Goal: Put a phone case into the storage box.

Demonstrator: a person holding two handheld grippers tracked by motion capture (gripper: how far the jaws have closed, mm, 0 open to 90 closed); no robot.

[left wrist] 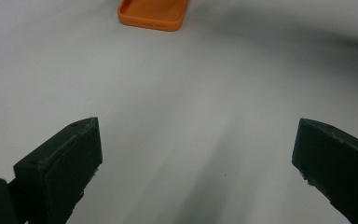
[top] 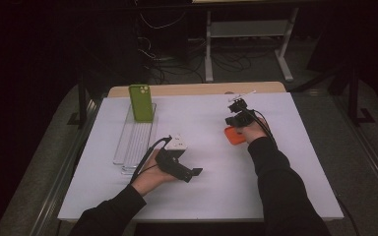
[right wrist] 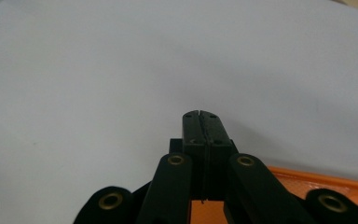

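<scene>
Right gripper [top: 237, 109] was pinched closed and empty, directly over the orange phone case [top: 234, 134]; left gripper [top: 189, 173], gaping wide, sat farther from it.

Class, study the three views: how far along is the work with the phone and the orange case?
Done: the orange case lies hollow side up on the white table. In hand: nothing. The right claw is shut and empty just above the case; the left claw is open and empty. Left: the green phone stands apart in the clear tray, untouched.
</scene>
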